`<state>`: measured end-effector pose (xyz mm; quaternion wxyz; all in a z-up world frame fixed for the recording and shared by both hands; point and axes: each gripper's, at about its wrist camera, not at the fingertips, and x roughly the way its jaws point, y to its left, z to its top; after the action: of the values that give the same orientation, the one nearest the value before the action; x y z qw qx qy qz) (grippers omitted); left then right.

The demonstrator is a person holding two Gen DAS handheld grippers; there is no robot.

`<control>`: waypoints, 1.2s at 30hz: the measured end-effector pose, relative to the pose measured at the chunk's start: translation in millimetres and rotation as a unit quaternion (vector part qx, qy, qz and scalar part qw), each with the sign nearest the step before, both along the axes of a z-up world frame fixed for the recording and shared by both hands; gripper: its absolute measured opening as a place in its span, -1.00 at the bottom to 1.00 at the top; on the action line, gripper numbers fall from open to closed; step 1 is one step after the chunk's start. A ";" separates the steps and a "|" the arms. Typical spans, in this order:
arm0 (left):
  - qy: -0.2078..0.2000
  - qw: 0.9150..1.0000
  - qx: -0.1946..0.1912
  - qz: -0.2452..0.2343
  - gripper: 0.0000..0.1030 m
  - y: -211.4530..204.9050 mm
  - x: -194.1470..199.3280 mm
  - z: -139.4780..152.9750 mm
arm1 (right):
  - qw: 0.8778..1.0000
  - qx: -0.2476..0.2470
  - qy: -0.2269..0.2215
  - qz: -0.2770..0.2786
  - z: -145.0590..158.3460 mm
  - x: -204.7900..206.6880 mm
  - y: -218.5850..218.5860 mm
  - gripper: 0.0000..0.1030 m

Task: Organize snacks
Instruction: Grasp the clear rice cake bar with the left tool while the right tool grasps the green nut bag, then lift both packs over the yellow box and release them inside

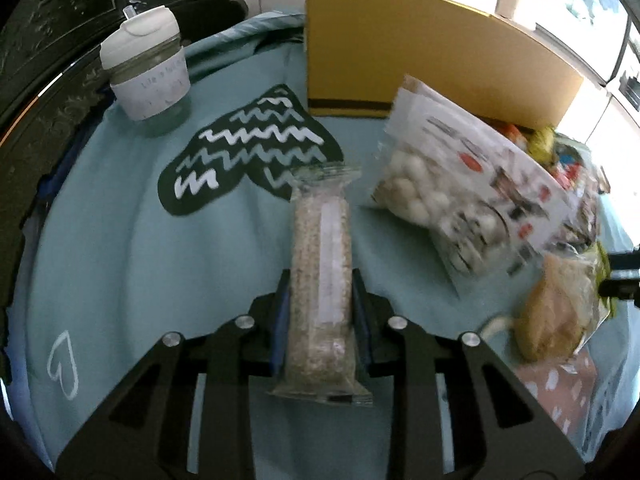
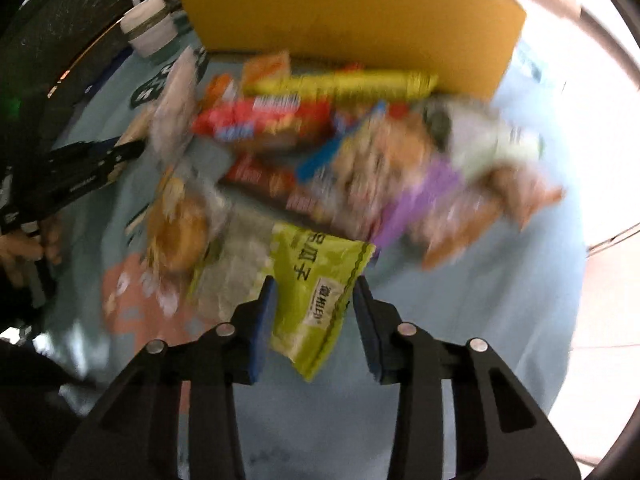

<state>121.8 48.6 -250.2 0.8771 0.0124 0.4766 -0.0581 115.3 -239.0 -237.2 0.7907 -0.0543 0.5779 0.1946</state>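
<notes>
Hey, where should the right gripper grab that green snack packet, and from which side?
Grip the green packet across its near corner, coming in low from the near side. It lies flat, pointing between the right gripper fingers, which already flank it; whether they pinch it is unclear.

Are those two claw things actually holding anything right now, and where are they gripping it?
The left gripper pinches a clear-wrapped oat bar across its middle. The right gripper straddles a green snack packet, but a firm grip cannot be told.

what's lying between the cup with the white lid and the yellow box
Only bare blue cloth lies between the cup and the yellow box, seen in the left wrist view.
</notes>
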 end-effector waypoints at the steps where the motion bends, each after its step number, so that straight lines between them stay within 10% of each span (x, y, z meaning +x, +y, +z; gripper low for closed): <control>1: 0.001 1.000 -0.001 -0.001 -0.47 -1.8 -3.8 -1.3 | 1.000 0.016 0.021 0.002 -2.6 -4.6 -5.3 -0.19; 5: 0.004 1.000 -0.001 -0.016 -0.47 -6.9 -18.8 -1.0 | 0.999 0.035 0.030 0.015 1.0 -18.4 -15.8 0.06; 8: 0.007 1.000 0.004 -0.017 -0.46 -8.3 -22.8 -0.5 | 0.998 -0.013 -0.058 0.030 19.7 -29.6 -9.2 0.36; 12: 0.010 1.000 0.010 -0.016 -0.38 -7.8 -21.4 -0.7 | 0.976 -0.069 -0.114 0.173 21.5 -37.8 36.3 0.54; 14: 0.011 1.000 0.017 -0.016 -0.18 -8.0 -21.6 -1.2 | 0.962 -0.098 -0.109 0.228 9.2 -38.8 60.8 0.73; 16: 0.011 1.000 0.024 -0.011 0.46 -7.2 -19.9 -3.4 | 0.950 -0.134 -0.106 0.263 -9.3 -37.4 71.1 0.76; 19: 0.010 0.999 0.036 -0.001 0.66 -3.5 -17.4 -7.4 | 0.959 -0.122 -0.087 0.240 -20.0 -24.7 62.5 0.85; 23: 0.012 1.000 0.017 -0.004 0.59 0.3 -10.1 -8.4 | 0.982 -0.064 -0.033 0.177 -16.4 -11.1 41.4 0.35; 28: 0.003 0.998 0.019 -0.054 -0.45 -14.2 -8.8 -2.1 | 0.989 -0.037 -0.009 0.144 -10.3 -20.5 28.3 0.30; 36: 0.009 0.998 0.046 -0.051 -0.46 -23.6 -15.7 3.0 | 0.997 0.018 0.007 0.074 -4.1 -47.7 -9.7 0.30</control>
<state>106.1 25.1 -247.2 0.8673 0.0764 0.4852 -0.0812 67.6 -248.7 -241.3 0.7710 -0.0812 0.5744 0.2629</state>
